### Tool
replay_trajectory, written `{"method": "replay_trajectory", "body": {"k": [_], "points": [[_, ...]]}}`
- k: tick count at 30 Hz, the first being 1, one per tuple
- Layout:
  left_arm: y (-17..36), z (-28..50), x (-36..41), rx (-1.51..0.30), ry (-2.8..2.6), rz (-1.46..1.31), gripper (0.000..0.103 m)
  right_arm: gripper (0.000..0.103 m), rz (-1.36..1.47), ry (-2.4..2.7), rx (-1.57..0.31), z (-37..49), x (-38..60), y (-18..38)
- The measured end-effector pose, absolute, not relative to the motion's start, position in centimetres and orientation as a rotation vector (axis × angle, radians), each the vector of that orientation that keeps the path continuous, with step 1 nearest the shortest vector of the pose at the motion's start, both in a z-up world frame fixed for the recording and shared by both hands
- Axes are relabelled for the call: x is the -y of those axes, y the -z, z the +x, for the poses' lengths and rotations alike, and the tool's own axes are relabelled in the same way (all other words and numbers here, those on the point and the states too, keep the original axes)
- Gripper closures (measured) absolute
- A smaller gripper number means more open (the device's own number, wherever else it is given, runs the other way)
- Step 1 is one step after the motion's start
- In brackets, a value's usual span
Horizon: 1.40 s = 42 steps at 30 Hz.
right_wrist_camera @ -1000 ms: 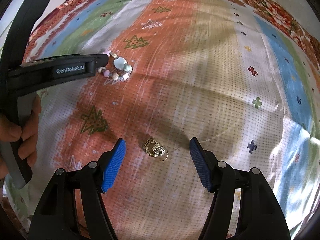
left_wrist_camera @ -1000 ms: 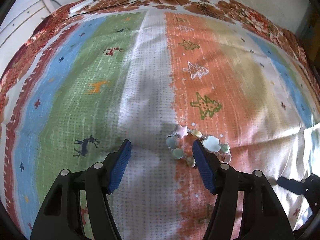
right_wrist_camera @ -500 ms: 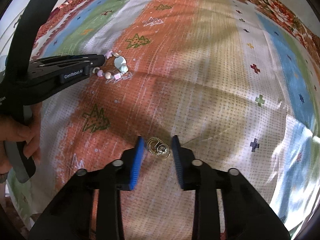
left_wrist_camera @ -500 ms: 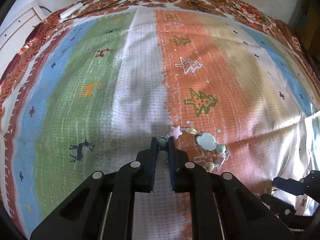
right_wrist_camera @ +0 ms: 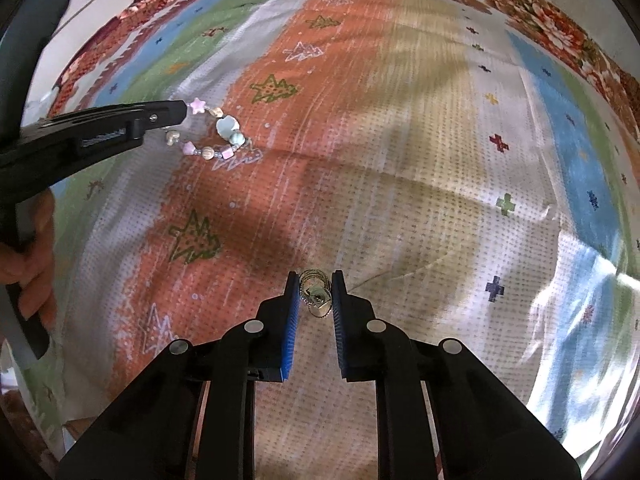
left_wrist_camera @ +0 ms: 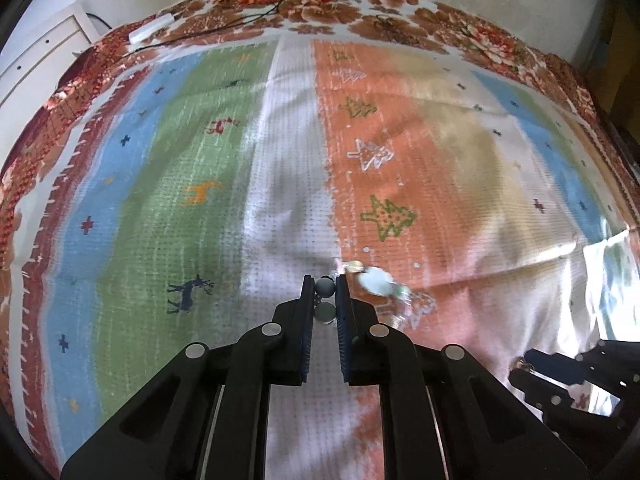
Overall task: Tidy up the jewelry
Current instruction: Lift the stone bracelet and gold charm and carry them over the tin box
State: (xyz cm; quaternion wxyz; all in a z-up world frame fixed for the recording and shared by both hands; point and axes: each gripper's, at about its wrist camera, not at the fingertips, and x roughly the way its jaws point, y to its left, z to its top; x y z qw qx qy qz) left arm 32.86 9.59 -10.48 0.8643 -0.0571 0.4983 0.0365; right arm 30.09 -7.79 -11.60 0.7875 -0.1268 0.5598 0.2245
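Observation:
A pastel bead bracelet (left_wrist_camera: 374, 282) with a pink star and a pale cloud bead hangs from my left gripper (left_wrist_camera: 324, 286), which is shut on two round beads and holds that end just off the striped cloth. In the right wrist view the bracelet (right_wrist_camera: 218, 136) trails from the left gripper (right_wrist_camera: 176, 114), its far end near the cloth. My right gripper (right_wrist_camera: 315, 296) is shut on a small bunch of gold rings (right_wrist_camera: 316, 296) with a square charm, low over the cloth.
A striped cloth (left_wrist_camera: 440, 168) with tree and deer patterns covers the surface, over a floral sheet (left_wrist_camera: 360, 8). A white cable and plug (left_wrist_camera: 152, 30) lie at the far edge. The right gripper (left_wrist_camera: 580, 376) shows at lower right in the left wrist view.
Both grippers went from wide open to shut: the left on the bracelet's beads, the right on the gold rings. The left gripper has lifted its end of the bracelet and drawn it out.

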Motion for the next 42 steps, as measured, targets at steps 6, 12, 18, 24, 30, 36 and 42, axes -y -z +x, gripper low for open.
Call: {"method": "replay_trajectory", "body": {"k": [6, 12, 18, 24, 30, 36, 42], "points": [[8.6, 31.8, -8.6, -1.023, -0.058, -0.113, 0.093, 0.086, -0.279, -0.483, -1.177, 29.5, 7.8, 10.6], [7.4, 30.8, -8.1, -1.009, -0.054, -0.113, 0.093, 0.086, -0.28, -0.482, -1.161, 28.9, 8.0, 9.8], [6.5, 29.4, -7.9, -1.001, -0.059, -0.105, 0.093, 0.086, -0.279, -0.485, -1.144, 28.1, 8.2, 9.0], [5.6, 27.5, -7.8, -0.993, -0.056, -0.105, 0.093, 0.086, -0.261, -0.487, -1.12, 27.3, 8.8, 7.8], [4.9, 25.3, -7.5, -0.988, -0.042, -0.111, 0.093, 0.086, -0.229, -0.473, -1.097, 26.5, 9.6, 6.7], [2.9, 23.0, -6.4, -0.95, -0.001, -0.124, 0.093, 0.086, -0.197, -0.486, -1.061, 25.1, 9.8, 5.3], [1.2, 20.6, -5.6, -0.908, 0.03, -0.132, 0.093, 0.086, -0.198, -0.508, -1.018, 23.1, 9.6, 3.7]]}}
